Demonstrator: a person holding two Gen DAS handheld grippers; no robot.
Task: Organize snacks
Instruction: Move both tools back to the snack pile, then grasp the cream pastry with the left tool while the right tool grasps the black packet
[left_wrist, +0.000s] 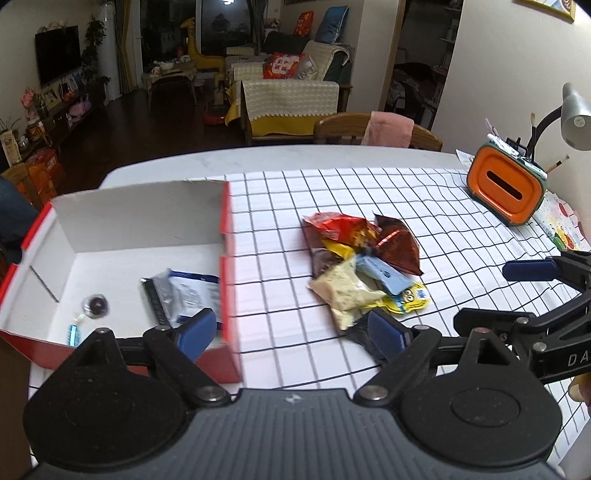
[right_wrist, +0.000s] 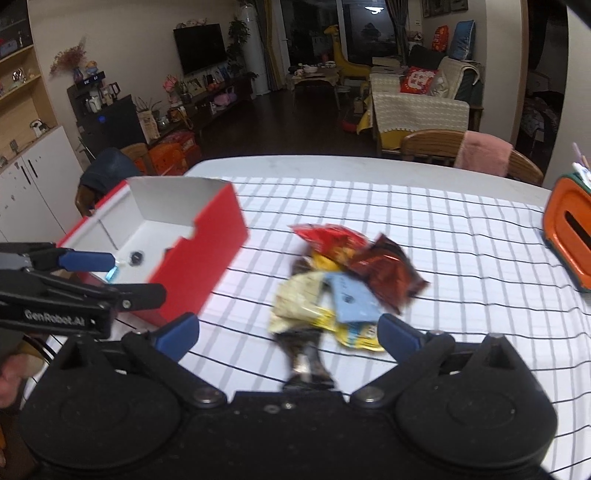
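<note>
A pile of snack packets (left_wrist: 364, 266) lies on the checked cloth: red, dark red, yellow, pale cream and light blue ones; it also shows in the right wrist view (right_wrist: 343, 280). A red box with white inside (left_wrist: 110, 254) stands left of it, also in the right wrist view (right_wrist: 177, 240). In it lie a silver-blue packet (left_wrist: 188, 295) and a small round dark sweet (left_wrist: 96, 305). My left gripper (left_wrist: 295, 332) is open and empty, over the box's right wall. My right gripper (right_wrist: 288, 334) is open and empty, just before the pile, above a dark packet (right_wrist: 306, 358).
An orange tissue holder (left_wrist: 506, 188) stands at the far right of the table, with a desk lamp (left_wrist: 574, 118) behind it. A wooden chair with a pink cloth (left_wrist: 388, 129) is at the table's far edge. The other gripper shows at each view's side (left_wrist: 535, 269).
</note>
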